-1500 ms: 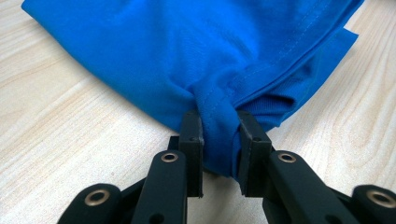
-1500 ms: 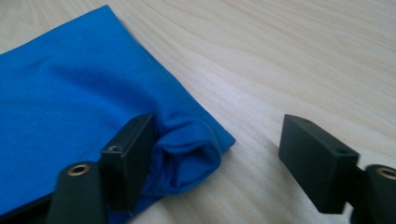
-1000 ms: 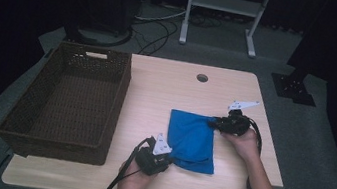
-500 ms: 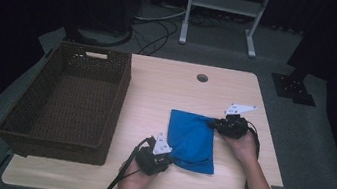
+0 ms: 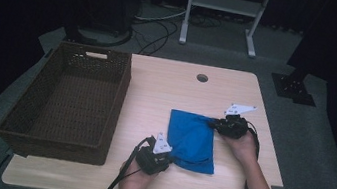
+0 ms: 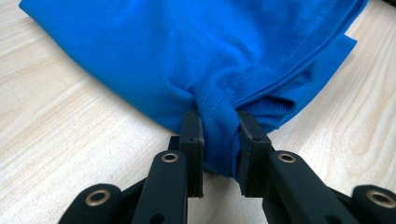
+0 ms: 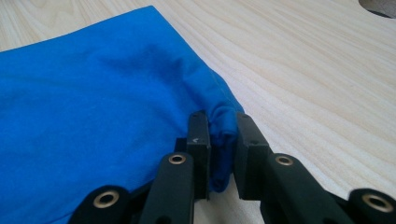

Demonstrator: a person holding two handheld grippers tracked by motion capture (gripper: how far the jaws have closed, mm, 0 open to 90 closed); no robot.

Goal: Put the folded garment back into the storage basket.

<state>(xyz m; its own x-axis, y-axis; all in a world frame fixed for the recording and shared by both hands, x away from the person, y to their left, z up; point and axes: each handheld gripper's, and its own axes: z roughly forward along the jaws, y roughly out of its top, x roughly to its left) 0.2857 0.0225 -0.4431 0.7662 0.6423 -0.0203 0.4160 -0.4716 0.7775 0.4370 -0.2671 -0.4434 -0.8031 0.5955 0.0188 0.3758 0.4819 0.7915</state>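
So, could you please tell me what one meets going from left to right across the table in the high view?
Wicker basket → left gripper, shut on the blue cloth's near corner → blue cloth → right gripper, shut on its far right corner → bare table edge.

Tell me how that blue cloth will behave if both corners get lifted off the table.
The blue cloth will probably sag between the grips, since it bunches softly in the left hand-held gripper. It looks thin, so likely light. Its folded layers may fall open.

Black jaws, brass rivets point(image 6: 170, 157)
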